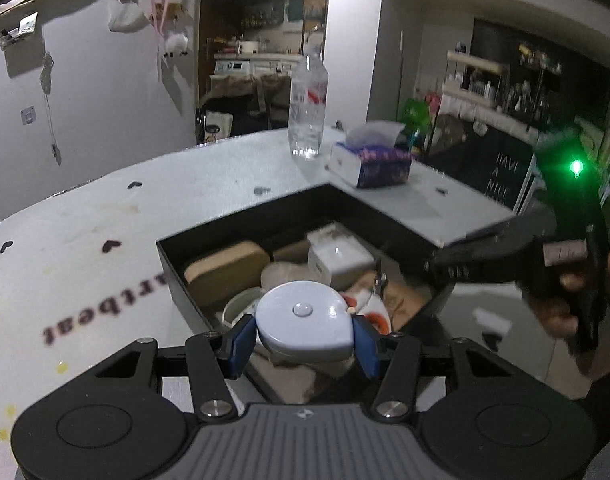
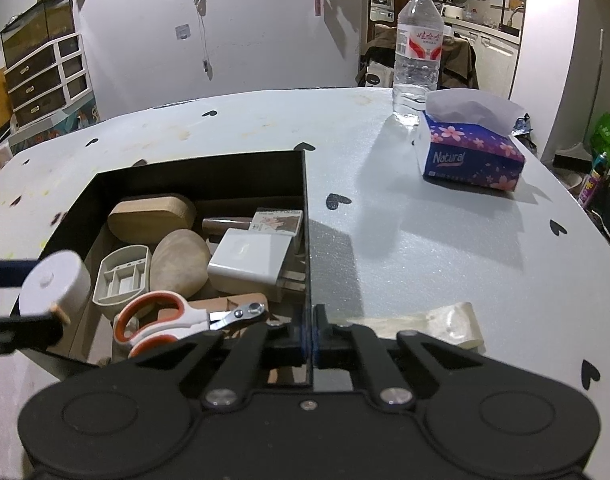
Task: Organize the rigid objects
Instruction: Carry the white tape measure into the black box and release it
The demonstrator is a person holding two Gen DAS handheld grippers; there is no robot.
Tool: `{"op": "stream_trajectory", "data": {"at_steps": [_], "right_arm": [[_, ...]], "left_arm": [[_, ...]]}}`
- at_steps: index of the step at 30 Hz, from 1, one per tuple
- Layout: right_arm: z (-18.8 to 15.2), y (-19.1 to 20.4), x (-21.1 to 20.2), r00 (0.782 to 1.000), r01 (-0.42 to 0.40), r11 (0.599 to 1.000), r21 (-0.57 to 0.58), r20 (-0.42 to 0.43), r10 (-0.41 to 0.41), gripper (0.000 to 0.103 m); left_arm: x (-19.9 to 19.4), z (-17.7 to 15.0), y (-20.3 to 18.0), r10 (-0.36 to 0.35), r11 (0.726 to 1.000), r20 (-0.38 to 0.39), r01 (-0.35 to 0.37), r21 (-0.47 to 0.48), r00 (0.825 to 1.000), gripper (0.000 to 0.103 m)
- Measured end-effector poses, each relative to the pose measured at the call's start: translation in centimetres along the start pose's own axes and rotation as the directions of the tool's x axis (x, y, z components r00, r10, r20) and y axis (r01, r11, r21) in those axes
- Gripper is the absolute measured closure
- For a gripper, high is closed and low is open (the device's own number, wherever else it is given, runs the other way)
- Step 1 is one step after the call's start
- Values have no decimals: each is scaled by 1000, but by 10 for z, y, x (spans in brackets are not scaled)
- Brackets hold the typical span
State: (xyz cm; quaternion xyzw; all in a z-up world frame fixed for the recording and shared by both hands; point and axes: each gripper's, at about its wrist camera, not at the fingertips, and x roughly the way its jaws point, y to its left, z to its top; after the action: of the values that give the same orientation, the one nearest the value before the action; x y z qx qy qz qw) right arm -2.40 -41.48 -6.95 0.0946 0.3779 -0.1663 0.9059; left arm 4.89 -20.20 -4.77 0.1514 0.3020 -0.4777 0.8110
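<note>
My left gripper [image 1: 303, 336] is shut on a pale blue-grey tape measure [image 1: 303, 317] and holds it over the near end of the black box [image 1: 241, 220]. The tape measure also shows at the left of the right wrist view [image 2: 51, 282]. My right gripper [image 2: 312, 330] is shut on the near right wall of the black box [image 2: 305, 184]. Inside the box lie orange-handled scissors [image 2: 157, 320], a white charger [image 2: 251, 262], a smooth stone [image 2: 181, 262], a wooden block [image 2: 151, 216], a grey tray [image 2: 123, 280] and a small card box [image 2: 279, 220].
A clear water bottle [image 2: 419, 48] and a purple tissue pack [image 2: 471, 152] stand at the far right of the white table [image 2: 425, 240]. A roll of clear tape [image 2: 445, 324] lies near my right gripper. The table edge curves down on the right.
</note>
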Motion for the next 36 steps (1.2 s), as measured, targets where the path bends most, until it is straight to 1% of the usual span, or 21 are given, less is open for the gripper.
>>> {"op": "stream_trajectory", "data": {"at_steps": [2,7,16,22,23,25,27,36], "right_arm": [[0,0,0,1000,-2,1000,2,1,2,100],[0,-1,0,1000,-3,1000,3,1,3,99],[0,-1,0,1000,-3,1000,3,1,3,99],[0,-1,0,1000,-3,1000,3,1,3,99],[0,-1,0,1000,-3,1000,2,1,3,99],[0,0,0,1000,-4,1000,1,1,4,98],[0,-1,-1,1000,-6,1000,3,1,6,98],[0,0,0,1000,-5,1000,3,0,5,98]], "left_arm": [[0,-3,-2,20,1000,-7,-20,12,1000,50],[-4,-3,-5,41,998,-11,-40,40,999,50],[-5,3,-1,15,999,-48,-13,29,999,50],[-6,5,-3,20,1000,-59,-19,17,998,49],[-7,5,-3,19,1000,-60,-18,12,998,49],[-8,5,-2,6,1000,-59,-6,2,998,43],[-9,5,-3,6,1000,-56,-5,3,998,41],[-8,5,-3,15,1000,-58,-15,-8,998,39]]}}
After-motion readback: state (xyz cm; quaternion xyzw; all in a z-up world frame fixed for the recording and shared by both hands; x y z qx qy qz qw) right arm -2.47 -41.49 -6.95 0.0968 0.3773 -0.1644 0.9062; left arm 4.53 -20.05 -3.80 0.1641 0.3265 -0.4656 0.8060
